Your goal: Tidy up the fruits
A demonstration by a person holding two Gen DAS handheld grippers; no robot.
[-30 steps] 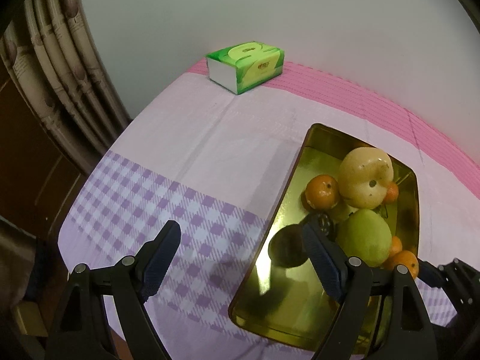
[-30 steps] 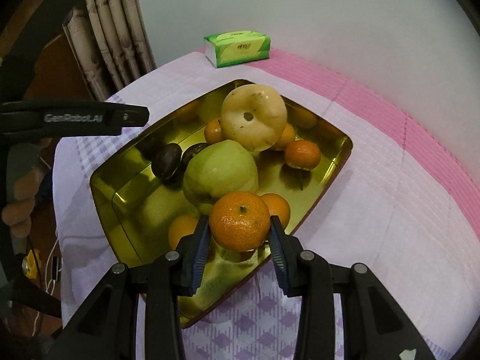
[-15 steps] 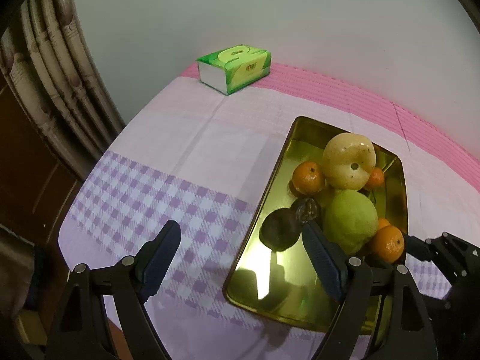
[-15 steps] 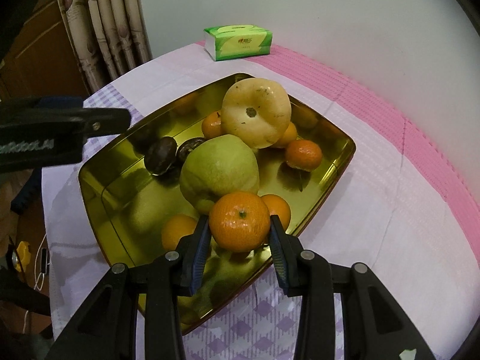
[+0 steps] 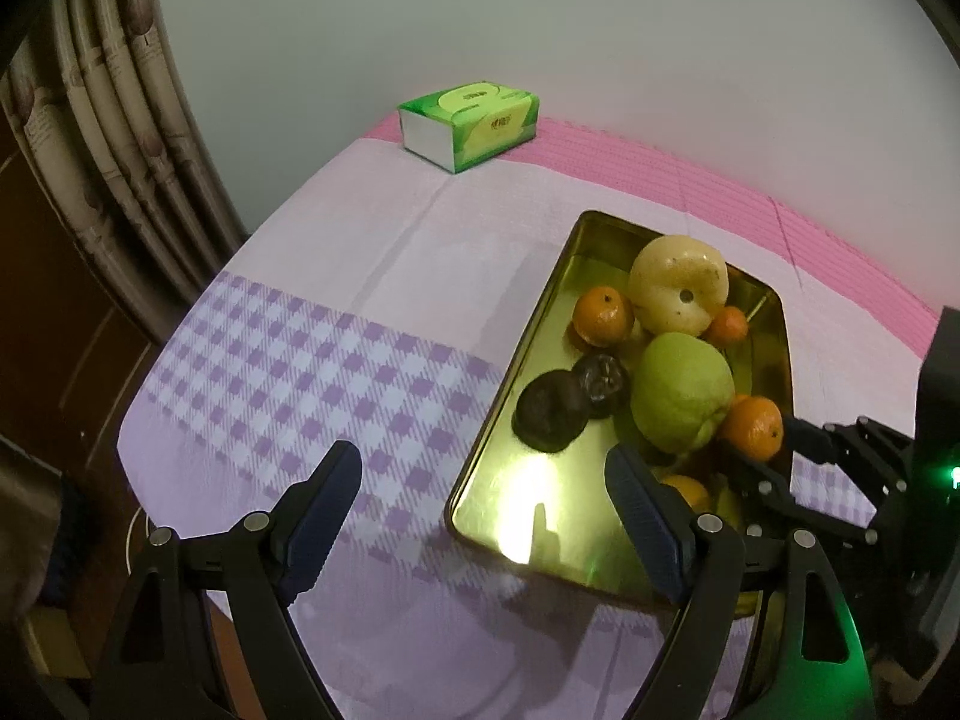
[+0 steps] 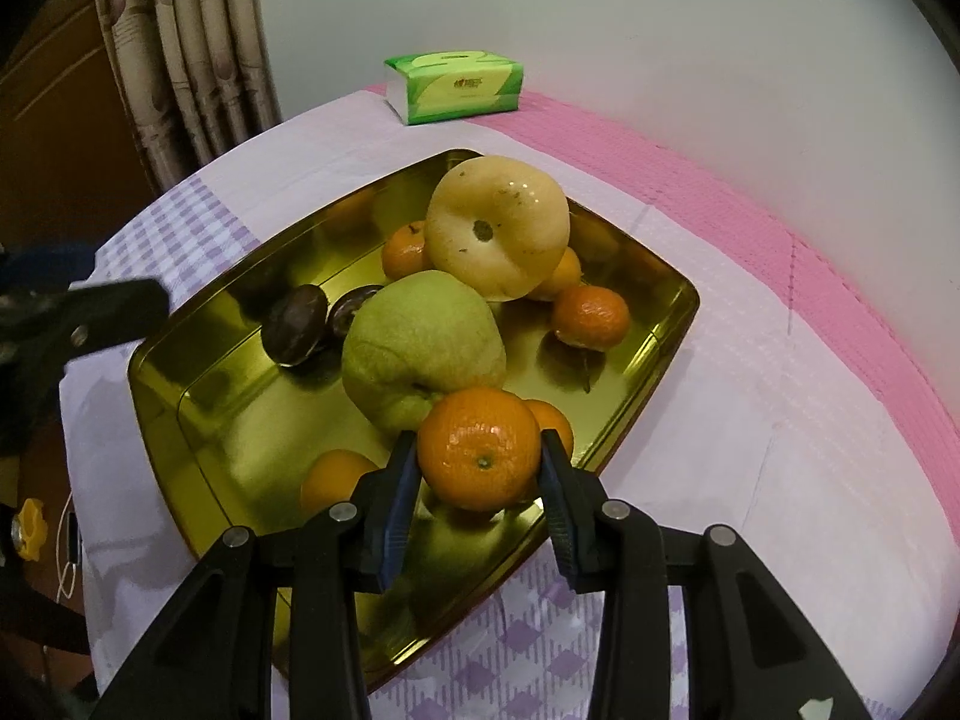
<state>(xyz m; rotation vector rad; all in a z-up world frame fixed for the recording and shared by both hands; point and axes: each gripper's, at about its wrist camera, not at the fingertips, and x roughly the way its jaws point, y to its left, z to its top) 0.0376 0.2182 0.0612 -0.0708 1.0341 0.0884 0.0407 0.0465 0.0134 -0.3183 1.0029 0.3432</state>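
The right gripper (image 6: 480,471) is closed on a mandarin (image 6: 478,447), with one blue pad against each side of the fruit. The mandarin is held above the near right corner of the gold metal tray (image 6: 678,324). In the left wrist view the same mandarin (image 5: 753,427) appears at the right edge of the tray (image 5: 522,354), clamped by the right gripper (image 5: 762,450).

The left gripper (image 5: 483,501) stands wide apart with nothing between its fingers. It hovers over the near left corner of the tray and the purple checked tablecloth (image 5: 288,360).

Tray contents:
- A large pale yellow fruit (image 6: 498,234) at the far end, resting partly on the green one.
- A large green fruit (image 6: 420,348) at the centre, just behind the held mandarin.
- Two dark round fruits (image 6: 294,324), side by side and touching, left of the green fruit.
- A mandarin (image 6: 591,315) on the right side of the tray floor.
- A mandarin (image 6: 405,249) left of the yellow fruit.
- An orange fruit (image 6: 336,477) near the front, beside the left finger of the right gripper.
- Another orange fruit (image 6: 555,414), partly hidden behind the held mandarin.

A green tissue pack (image 6: 456,87) lies at the far edge of the table, well apart from the tray. A curtain (image 6: 186,48) hangs at the left.
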